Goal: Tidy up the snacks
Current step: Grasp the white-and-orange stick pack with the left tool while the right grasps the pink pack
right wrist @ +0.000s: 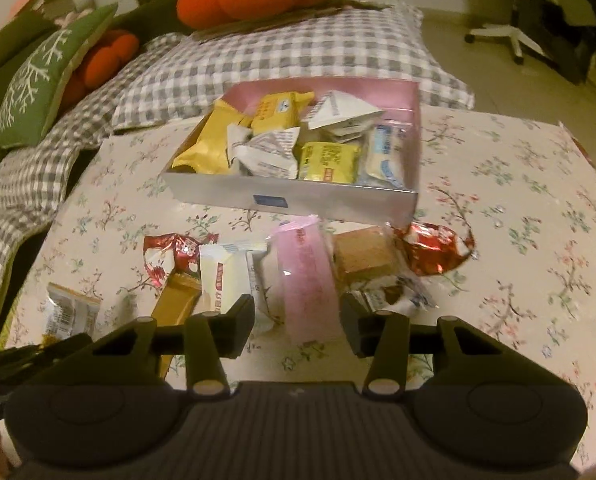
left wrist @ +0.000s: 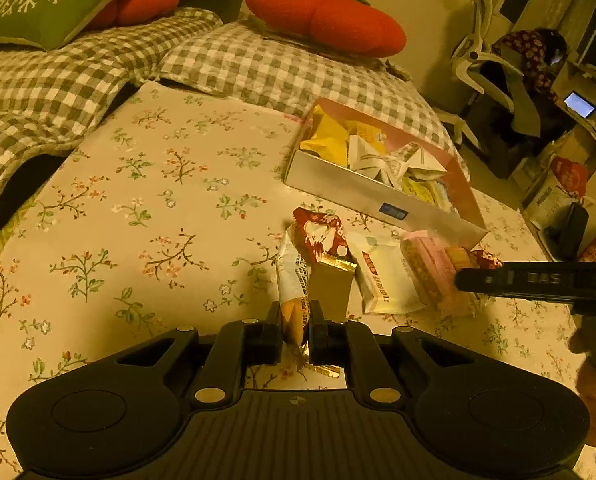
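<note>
My left gripper (left wrist: pixel 296 330) is shut on a white and orange snack packet (left wrist: pixel 292 280), held upright above the floral cloth; the packet also shows in the right wrist view (right wrist: pixel 68 312). My right gripper (right wrist: pixel 298 328) is open, its fingers (right wrist: pixel 240 322) on either side of a pink wrapped snack (right wrist: pixel 307 276). It also shows in the left wrist view (left wrist: pixel 537 280). A shallow box (right wrist: pixel 317 200) with a pink inside holds several yellow and white packets. In front of it lie a red and gold bar (right wrist: pixel 178 276), a white packet (right wrist: pixel 224 276), a brown biscuit pack (right wrist: pixel 363 256) and a red foil wrapper (right wrist: pixel 437 248).
The floral cloth (left wrist: pixel 138 220) covers the surface. Checked pillows (left wrist: pixel 258 64), red cushions (left wrist: pixel 321 16) and a green cushion (left wrist: pixel 54 0) lie behind. A white office chair (left wrist: pixel 485 60) and cluttered shelves stand at the right.
</note>
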A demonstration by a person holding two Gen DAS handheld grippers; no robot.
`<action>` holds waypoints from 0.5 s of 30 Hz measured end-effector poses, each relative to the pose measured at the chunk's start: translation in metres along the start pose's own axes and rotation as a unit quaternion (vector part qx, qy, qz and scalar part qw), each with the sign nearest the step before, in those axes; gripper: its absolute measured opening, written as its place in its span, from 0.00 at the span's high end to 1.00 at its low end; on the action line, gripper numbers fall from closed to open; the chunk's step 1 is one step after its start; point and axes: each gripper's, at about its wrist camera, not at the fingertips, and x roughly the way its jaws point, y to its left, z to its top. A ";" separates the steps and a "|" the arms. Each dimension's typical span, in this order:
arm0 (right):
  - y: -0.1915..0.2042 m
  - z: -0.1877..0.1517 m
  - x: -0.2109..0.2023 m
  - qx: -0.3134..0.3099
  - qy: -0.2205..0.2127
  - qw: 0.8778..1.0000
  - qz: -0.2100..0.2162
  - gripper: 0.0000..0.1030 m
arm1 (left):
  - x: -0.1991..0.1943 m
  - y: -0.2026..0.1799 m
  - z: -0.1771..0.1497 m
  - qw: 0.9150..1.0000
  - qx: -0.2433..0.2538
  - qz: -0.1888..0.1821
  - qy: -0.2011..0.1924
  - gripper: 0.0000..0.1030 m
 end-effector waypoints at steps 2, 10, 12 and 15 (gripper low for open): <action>0.003 0.002 0.007 -0.006 0.001 1.000 -0.006 0.58 | 0.001 0.001 0.001 1.000 -0.002 -0.002 0.001 0.91; 0.003 0.007 0.032 -0.011 0.019 1.000 -0.020 0.67 | 0.004 0.001 0.003 1.000 0.002 -0.012 0.002 0.91; 0.006 0.005 0.036 -0.021 0.025 0.999 -0.024 0.73 | 0.006 0.000 0.003 1.000 0.005 -0.011 0.003 0.91; 0.004 0.008 0.029 -0.007 0.022 1.000 -0.012 0.79 | 0.007 0.001 0.003 1.000 0.004 -0.013 0.007 0.91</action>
